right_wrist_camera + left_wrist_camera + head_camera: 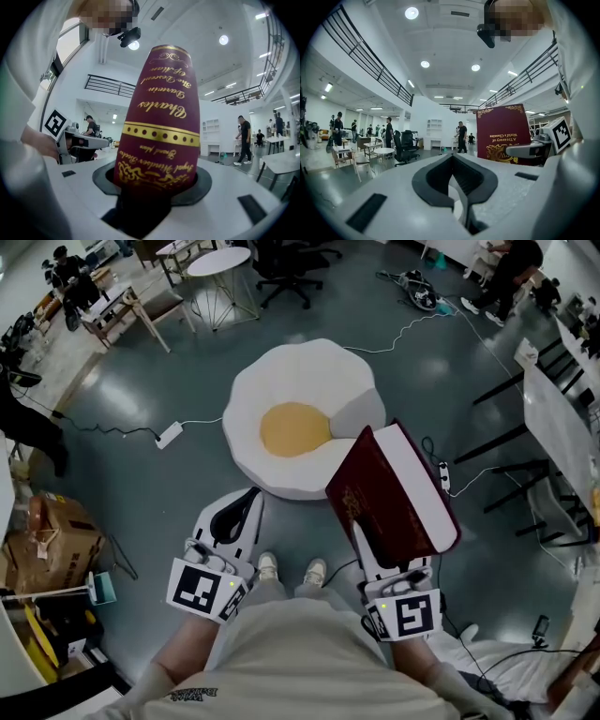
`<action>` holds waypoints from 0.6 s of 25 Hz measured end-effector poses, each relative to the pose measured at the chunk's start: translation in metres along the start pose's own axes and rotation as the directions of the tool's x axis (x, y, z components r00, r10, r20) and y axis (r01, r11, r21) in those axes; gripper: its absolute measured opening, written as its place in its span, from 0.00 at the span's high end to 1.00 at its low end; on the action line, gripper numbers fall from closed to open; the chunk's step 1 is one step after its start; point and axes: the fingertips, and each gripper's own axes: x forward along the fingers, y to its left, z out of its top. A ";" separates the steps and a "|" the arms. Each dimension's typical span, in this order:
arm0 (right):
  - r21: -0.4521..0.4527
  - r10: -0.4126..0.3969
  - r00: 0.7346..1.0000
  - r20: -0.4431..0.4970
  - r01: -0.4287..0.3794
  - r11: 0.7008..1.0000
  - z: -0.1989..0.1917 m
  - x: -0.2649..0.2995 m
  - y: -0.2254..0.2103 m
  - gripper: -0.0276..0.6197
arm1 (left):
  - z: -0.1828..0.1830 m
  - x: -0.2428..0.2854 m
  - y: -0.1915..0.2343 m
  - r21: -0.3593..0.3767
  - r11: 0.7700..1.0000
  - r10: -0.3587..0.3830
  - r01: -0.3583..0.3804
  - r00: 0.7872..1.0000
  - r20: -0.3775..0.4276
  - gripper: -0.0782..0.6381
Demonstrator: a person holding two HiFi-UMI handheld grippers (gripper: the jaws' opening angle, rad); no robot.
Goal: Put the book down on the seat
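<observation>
Book (394, 488): maroon, clamped at its lower end in right gripper (382, 557), held aloft just beside seat (300, 371), off it; laying-down remains. Left gripper (239, 512): jaws seemingly together, empty, near seat

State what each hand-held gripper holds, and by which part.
Right hand-held gripper: the book, clamped across its covers at the near end of its spine. Left hand-held gripper: nothing.

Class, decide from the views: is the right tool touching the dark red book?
Touching. In the right gripper view the right tool has its jaws clamped on the lower end of the book.
</observation>
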 end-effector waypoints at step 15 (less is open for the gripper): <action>0.007 0.022 0.998 0.064 -0.022 1.000 -0.001 -0.028 -0.032 0.59 | 0.007 0.011 -0.039 0.060 0.998 0.021 -0.021 1.000 0.000 0.88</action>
